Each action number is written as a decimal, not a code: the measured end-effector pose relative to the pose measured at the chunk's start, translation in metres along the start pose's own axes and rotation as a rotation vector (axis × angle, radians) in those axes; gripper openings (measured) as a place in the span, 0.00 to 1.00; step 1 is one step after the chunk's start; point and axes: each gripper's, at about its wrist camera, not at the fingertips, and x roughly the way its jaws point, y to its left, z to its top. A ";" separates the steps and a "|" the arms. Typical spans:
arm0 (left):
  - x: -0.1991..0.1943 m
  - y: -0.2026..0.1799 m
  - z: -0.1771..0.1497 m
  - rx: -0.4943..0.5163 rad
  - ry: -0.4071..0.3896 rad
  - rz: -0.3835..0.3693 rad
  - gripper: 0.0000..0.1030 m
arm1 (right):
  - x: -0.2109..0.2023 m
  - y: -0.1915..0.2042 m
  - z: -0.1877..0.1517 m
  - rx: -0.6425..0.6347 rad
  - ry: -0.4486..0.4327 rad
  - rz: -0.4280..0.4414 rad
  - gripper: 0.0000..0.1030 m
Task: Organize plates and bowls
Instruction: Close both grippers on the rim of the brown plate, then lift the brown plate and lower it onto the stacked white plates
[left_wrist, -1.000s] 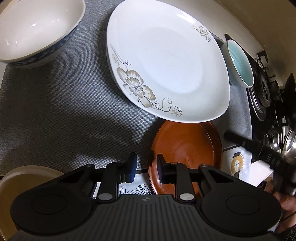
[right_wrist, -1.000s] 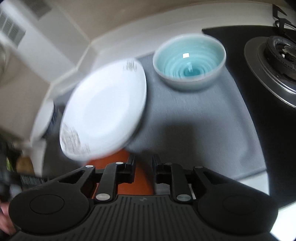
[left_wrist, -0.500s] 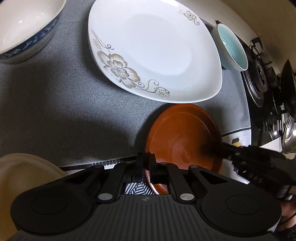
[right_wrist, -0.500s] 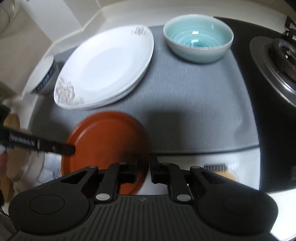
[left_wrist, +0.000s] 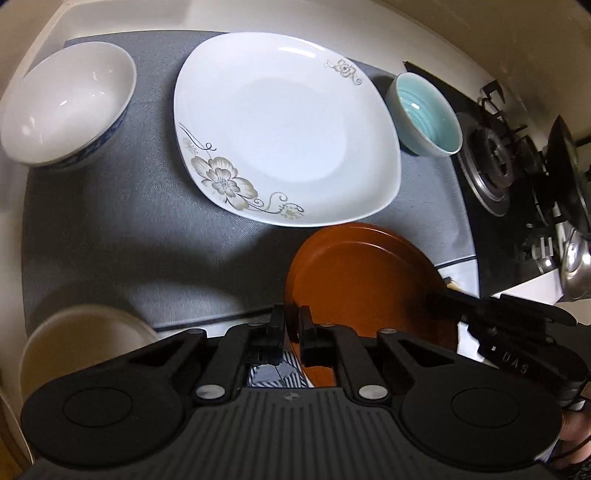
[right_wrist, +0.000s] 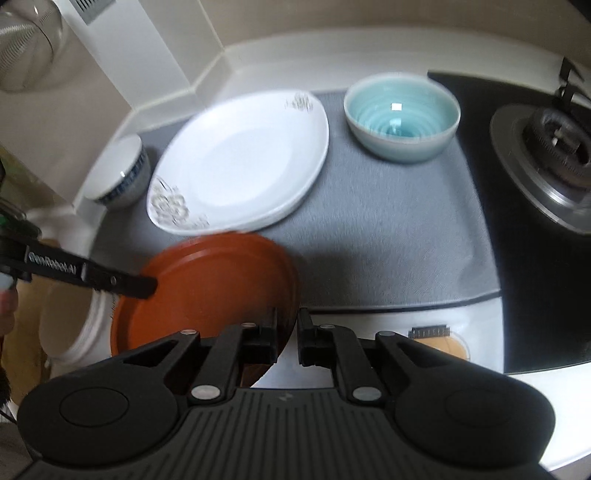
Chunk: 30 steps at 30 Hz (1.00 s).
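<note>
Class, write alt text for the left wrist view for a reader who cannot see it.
Two hand-held grippers, the left and the right, clamp opposite rims of a brown plate. Beyond it, on a grey mat, lies a white floral plate.

Two steep downward views, shared mat (left_wrist: 122, 229)

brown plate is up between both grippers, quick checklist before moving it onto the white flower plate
1. Left gripper clamped on the brown plate rim: ok.
2. Right gripper clamped on the opposite rim: ok.
3. Plate off the grey mat: cannot tell, though it looks raised.
4. Plate level: not ok, it appears tilted.
5. White flower plate bare and free to receive it: ok.
6. Teal bowl and blue-patterned white bowl standing apart from the white plate: ok.
</note>
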 end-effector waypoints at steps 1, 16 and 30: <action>-0.005 -0.003 -0.001 0.004 -0.013 0.000 0.08 | -0.005 0.002 0.002 -0.007 -0.018 -0.004 0.10; -0.083 -0.006 0.029 -0.037 -0.168 0.012 0.08 | -0.047 0.035 0.077 -0.055 -0.196 0.093 0.09; -0.023 0.019 0.108 -0.163 -0.252 0.116 0.09 | 0.034 0.031 0.127 -0.081 -0.202 0.031 0.13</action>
